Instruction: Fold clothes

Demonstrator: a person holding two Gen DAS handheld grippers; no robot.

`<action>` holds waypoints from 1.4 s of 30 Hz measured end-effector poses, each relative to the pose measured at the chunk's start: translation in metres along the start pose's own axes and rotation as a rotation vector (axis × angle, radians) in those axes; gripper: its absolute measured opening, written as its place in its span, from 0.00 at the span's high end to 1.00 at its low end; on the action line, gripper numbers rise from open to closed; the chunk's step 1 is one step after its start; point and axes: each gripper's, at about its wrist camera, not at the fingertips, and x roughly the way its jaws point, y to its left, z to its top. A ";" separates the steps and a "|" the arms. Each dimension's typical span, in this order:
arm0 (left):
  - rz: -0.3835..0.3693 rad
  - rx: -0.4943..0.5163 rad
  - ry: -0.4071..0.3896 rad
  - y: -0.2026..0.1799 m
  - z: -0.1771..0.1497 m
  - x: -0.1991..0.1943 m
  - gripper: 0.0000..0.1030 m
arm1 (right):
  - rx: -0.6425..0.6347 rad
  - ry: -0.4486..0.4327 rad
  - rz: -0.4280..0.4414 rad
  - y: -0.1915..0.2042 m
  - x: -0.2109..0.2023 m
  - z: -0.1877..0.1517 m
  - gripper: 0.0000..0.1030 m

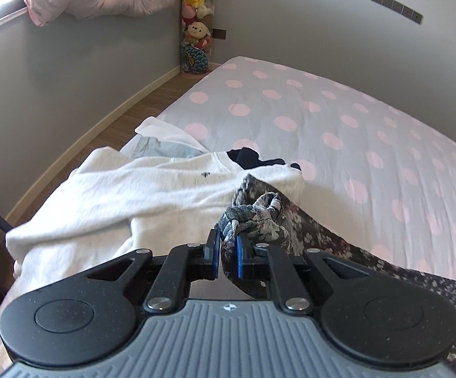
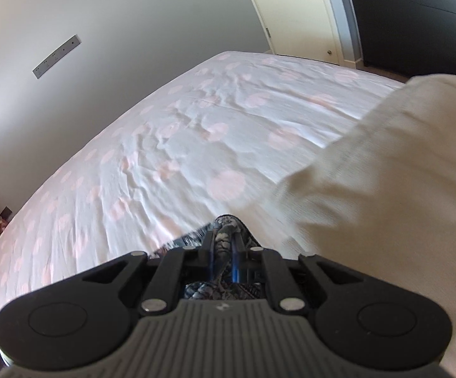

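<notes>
We hold a dark grey floral-print fabric garment between both tools, and it lies partly on the bed, running back toward us along its near side. The left tool is clamped on a bunched, twisted part of that cloth; the right tool is also closed on a strip of the same print, with blue pads pressed against it. The right wrist view is blurred, so we judge the right tool to be in motion. Just beside the floral piece lies a white fleecy sweatshirt, spread loosely, with a dark navy garment and a pale grey-and-white one partly under it. A cream knitted cloth fills the right side of the right wrist view. All rests on the bed's white sheet with pink dots.

We judge the step to be carrying or stretching the floral garment; whether for laying flat or for a fold, we cannot tell. Next calls for keeping both grips firm and the cloth taut over the bare sheet.
</notes>
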 end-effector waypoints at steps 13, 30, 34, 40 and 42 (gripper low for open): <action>0.154 0.018 0.125 -0.040 0.040 0.134 0.90 | -0.085 0.115 -0.122 0.050 0.159 -0.002 0.89; -0.004 0.037 -0.001 -0.027 0.030 0.096 0.50 | -0.157 0.051 0.067 0.083 0.111 -0.036 0.57; -0.027 0.105 -0.031 -0.023 0.023 0.073 0.47 | -0.169 0.068 0.158 0.098 0.074 -0.084 0.57; -0.036 0.194 -0.008 -0.019 0.004 0.066 0.47 | -0.149 0.075 0.209 0.113 0.042 -0.158 0.57; -0.022 0.261 -0.002 -0.024 -0.003 0.068 0.47 | -0.136 0.067 0.220 0.115 0.038 -0.178 0.57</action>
